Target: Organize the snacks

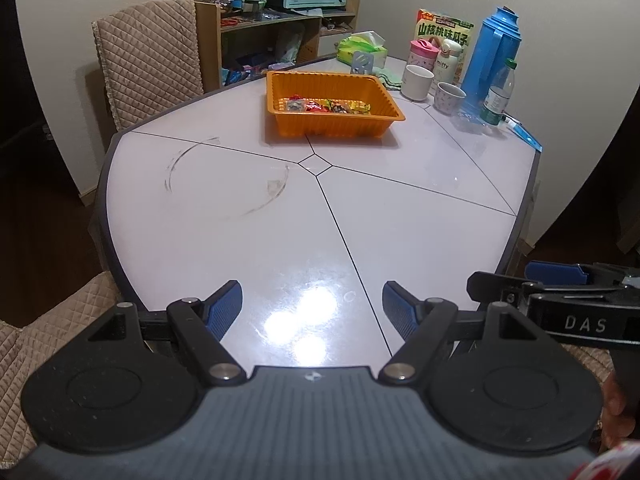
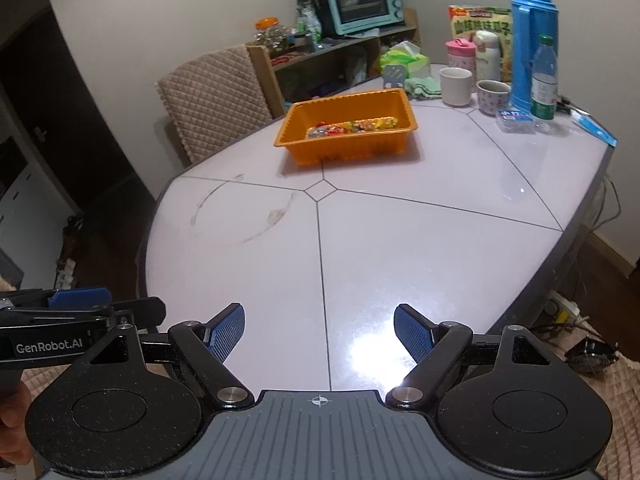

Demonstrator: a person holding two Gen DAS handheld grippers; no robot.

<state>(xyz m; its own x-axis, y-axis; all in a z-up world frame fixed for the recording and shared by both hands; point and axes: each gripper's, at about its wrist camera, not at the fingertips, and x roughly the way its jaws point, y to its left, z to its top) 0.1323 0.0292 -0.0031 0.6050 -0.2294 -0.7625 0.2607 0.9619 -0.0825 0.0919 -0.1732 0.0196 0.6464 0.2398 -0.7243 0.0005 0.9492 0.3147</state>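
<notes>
Wrapped snacks (image 1: 326,106) sit in the orange tray (image 1: 384,98) far ahead — left tool (image 1: 312,308) and right tool (image 2: 319,330) wide open, empty — task looks finished

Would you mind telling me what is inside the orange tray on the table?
The orange tray holds a row of small wrapped snacks along its near side; the rest of its floor looks bare. The near wall hides the very front strip.
</notes>
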